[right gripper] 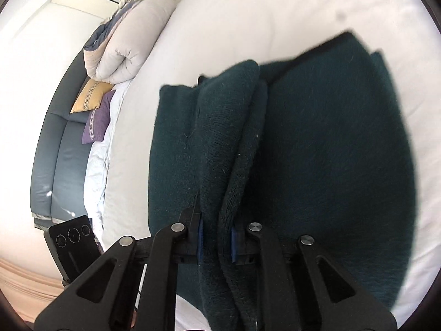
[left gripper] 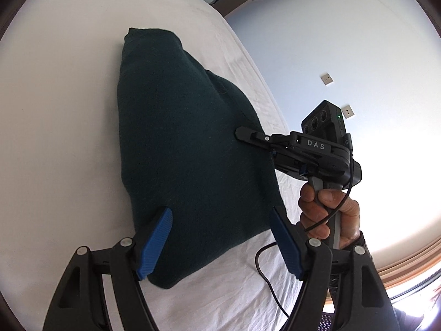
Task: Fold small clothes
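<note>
Left hand-held gripper (left gripper: 220, 237) jaws wide apart; right hand-held gripper (right gripper: 216, 241) clamped.

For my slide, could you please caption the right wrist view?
Right gripper clamped on a bunched edge of the dark green knit garment lying on the white bed.

Both wrist cameras look steeply down, close over the same dark green knit garment (left gripper: 187, 149) on the bed (right gripper: 248, 22)

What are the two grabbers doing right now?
Left gripper: open, holding nothing.
Right gripper: shut on the dark green sweater's folded edge.
</note>
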A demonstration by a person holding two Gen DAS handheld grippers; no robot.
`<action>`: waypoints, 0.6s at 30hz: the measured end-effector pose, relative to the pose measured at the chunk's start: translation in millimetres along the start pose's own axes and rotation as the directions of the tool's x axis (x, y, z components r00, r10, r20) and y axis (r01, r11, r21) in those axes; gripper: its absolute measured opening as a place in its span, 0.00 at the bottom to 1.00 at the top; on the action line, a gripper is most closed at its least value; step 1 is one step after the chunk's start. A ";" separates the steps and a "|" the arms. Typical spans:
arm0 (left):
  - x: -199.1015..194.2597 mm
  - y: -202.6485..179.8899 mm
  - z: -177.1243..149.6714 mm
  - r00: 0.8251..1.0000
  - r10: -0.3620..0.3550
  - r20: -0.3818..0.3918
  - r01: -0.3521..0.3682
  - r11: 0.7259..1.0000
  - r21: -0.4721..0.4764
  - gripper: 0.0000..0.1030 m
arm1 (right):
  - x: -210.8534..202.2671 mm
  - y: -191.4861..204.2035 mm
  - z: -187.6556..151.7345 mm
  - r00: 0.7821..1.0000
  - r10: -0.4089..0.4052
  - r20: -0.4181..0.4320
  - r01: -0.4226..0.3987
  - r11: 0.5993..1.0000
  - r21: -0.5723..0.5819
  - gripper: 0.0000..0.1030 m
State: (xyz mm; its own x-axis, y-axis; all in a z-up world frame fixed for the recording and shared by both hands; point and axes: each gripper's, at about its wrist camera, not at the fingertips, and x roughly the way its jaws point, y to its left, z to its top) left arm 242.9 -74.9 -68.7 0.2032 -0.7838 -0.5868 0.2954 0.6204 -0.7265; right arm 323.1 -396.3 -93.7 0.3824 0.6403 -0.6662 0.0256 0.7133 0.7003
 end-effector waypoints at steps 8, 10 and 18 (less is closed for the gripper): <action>11.1 -8.9 -2.6 1.000 -0.003 -0.027 0.003 1.000 0.016 0.72 | -36.3 -36.7 10.1 0.999 -0.014 0.038 0.013 0.999 0.041 0.12; 14.1 -8.8 -3.9 0.999 -0.004 -0.036 0.004 1.000 0.019 0.72 | -44.0 -48.6 11.0 0.999 -0.020 0.043 0.017 0.998 0.058 0.12; 18.2 -18.2 -4.0 0.998 0.007 -0.062 -0.005 1.000 0.025 0.72 | -40.4 -94.4 10.5 0.999 -0.018 0.043 0.012 0.993 0.119 0.12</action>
State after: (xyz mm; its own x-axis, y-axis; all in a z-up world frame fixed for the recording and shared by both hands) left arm 237.4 -100.3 -67.6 0.1468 -0.7766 -0.6127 0.3174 0.6236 -0.7144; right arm 314.9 -492.5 -130.2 0.4213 0.6148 -0.6667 0.1404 0.6821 0.7177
